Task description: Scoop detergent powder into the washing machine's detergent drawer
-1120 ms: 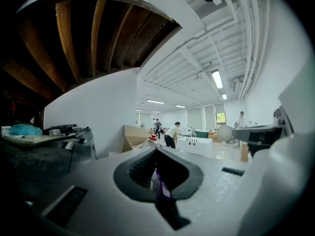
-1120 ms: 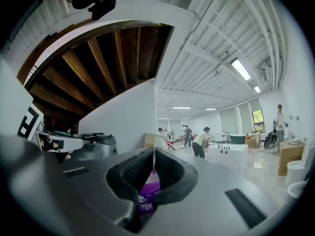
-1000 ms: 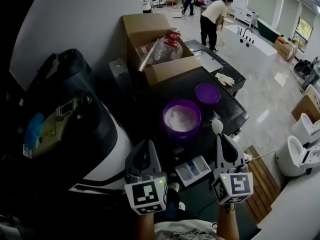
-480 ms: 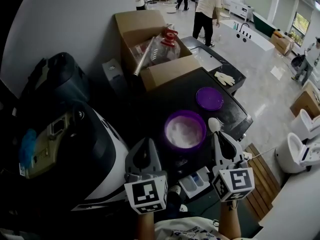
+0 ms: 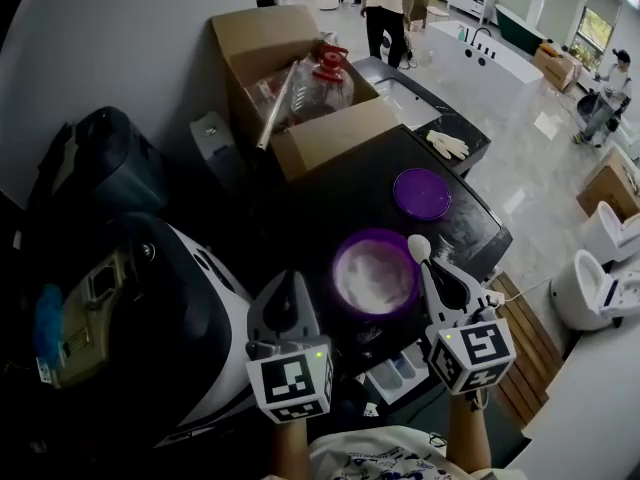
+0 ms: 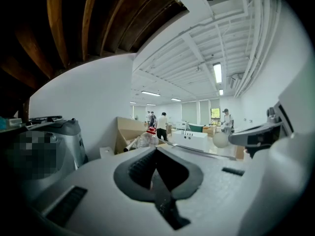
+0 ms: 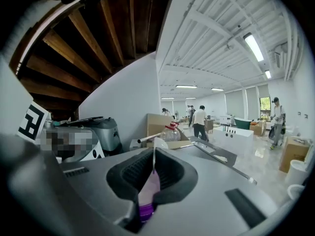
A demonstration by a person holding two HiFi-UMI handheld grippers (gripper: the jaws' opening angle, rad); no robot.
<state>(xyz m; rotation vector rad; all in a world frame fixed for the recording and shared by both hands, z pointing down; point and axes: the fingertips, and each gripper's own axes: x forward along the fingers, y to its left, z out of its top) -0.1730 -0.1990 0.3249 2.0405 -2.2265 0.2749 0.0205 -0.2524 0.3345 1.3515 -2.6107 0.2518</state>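
Observation:
In the head view a purple tub [image 5: 375, 273] of white detergent powder stands open on the black washing machine top [image 5: 330, 183], its purple lid [image 5: 421, 193] lying behind it. My right gripper [image 5: 432, 266] is shut on a scoop [image 5: 419, 247], whose white bowl hangs just right of the tub's rim. The right gripper view shows the scoop's purple handle [image 7: 147, 193] clamped in my right gripper [image 7: 153, 156]. To the tub's left, my left gripper [image 5: 288, 280] is shut and holds nothing, which the left gripper view confirms for the left gripper [image 6: 156, 154]. The white detergent drawer [image 5: 395, 376] is pulled out below.
An open cardboard box [image 5: 300, 118] holding a red-capped bottle [image 5: 325, 73] stands behind the machine. White gloves [image 5: 447, 145] lie on a dark counter. A dark appliance [image 5: 95, 168] sits at the left. People stand at the back; toilets [image 5: 605, 268] are at the right.
Both grippers have come forward to the tub's sides. The scoop's bowl is now close to the tub's right rim. The drawer has slid lower in the view.

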